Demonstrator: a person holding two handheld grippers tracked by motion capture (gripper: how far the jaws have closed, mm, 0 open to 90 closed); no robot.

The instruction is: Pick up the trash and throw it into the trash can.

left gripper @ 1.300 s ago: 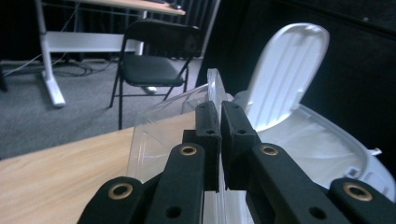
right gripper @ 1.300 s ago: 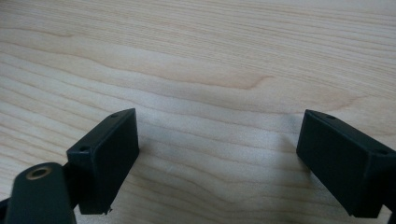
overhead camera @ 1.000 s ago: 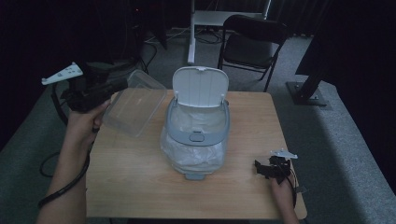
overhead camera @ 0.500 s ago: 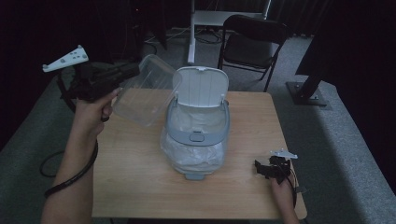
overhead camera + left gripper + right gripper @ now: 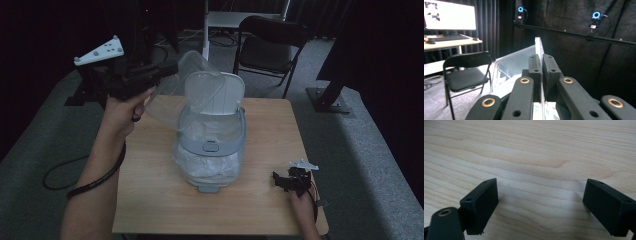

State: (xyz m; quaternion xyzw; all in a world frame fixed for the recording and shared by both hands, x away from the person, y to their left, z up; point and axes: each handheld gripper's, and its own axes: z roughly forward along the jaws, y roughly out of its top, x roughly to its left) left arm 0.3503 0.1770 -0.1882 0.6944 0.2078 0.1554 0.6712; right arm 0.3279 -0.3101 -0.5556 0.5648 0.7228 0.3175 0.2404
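Clear tub hangs tilted in the air behind the bin's raised lid, its rim pinched in my left gripper. My right gripper rests spread on the table. I read no writing anywhere.

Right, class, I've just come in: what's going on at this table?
A person works at a wooden table with a gripper in each hand. The left gripper is shut on the rim of a clear plastic container, held tilted in the air behind and left of a small grey-white bin. The bin stands mid-table, lid up, lined with a plastic bag. The right gripper rests low over the table's near right part, jaws open, holding nothing.
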